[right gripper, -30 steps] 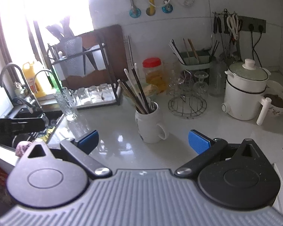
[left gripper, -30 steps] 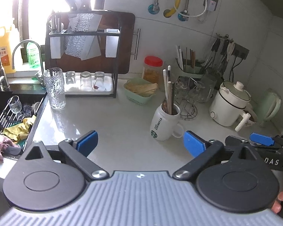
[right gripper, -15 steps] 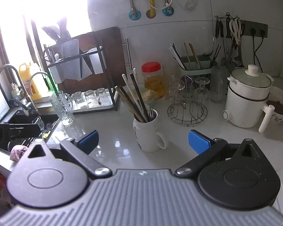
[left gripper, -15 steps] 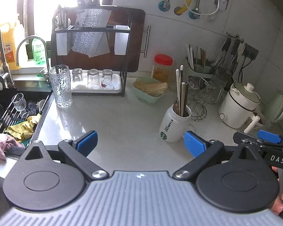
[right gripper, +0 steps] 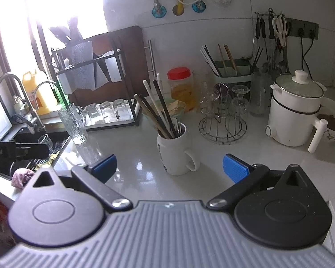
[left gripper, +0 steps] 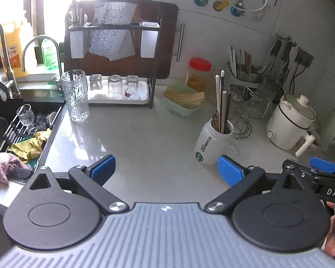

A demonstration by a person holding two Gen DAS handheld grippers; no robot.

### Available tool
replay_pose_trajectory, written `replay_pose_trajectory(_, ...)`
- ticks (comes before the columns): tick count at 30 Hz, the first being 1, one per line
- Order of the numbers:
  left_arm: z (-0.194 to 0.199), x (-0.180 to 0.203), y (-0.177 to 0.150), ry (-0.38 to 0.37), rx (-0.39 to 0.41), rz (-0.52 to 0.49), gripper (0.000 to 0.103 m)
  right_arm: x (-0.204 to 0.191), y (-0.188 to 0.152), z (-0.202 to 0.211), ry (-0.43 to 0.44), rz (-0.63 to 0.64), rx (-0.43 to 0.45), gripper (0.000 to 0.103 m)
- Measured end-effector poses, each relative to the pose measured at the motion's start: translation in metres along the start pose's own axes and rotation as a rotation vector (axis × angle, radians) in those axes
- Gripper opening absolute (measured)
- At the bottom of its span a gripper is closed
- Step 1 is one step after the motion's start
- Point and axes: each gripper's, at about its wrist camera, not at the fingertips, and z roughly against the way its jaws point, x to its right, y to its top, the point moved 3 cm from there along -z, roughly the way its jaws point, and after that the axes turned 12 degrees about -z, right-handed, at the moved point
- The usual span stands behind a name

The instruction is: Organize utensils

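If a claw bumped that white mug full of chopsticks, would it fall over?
Possibly. The white mug looks sturdy and wide-based, so a light nudge would likely only slide it on the glossy counter. The long chopsticks lean to one side, so they would probably rattle or spill.

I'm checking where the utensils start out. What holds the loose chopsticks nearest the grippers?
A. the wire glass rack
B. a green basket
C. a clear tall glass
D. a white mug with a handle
D: the chopsticks stand leaning in the white mug, on the counter ahead of both open grippers.
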Motion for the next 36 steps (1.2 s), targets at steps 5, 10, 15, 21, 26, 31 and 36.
replay_pose_trajectory(5,-0.007,0.004,0.002,-0.006,-0.013,-0.011,0.100,0.002,0.000,-0.003,-0.005,0.001,-0.018,0.103)
replay_pose_trajectory(10,-0.015,0.001,0.003,-0.005,-0.017,-0.009,0.100,0.006,-0.002,-0.008,-0.013,-0.010,-0.023,0.103)
replay_pose_trajectory(15,-0.024,-0.006,-0.002,0.007,-0.036,0.005,0.100,0.005,-0.008,-0.016,-0.004,0.013,-0.038,0.103)
replay_pose_trajectory(21,-0.031,-0.008,-0.004,0.012,-0.052,-0.001,0.100,0.007,-0.014,-0.021,0.003,-0.006,-0.045,0.103)
replay_pose_trajectory(26,-0.028,-0.007,-0.004,0.014,-0.044,-0.008,0.100,0.005,-0.018,-0.025,-0.001,-0.007,-0.056,0.103)
replay_pose_trajectory(31,-0.026,-0.004,-0.004,0.012,-0.043,-0.009,0.100,0.003,-0.017,-0.022,0.001,-0.004,-0.049,0.103)
replay_pose_trajectory(36,-0.025,-0.003,-0.005,0.012,-0.047,-0.012,0.100,0.005,-0.015,-0.020,-0.001,-0.014,-0.040,0.103)
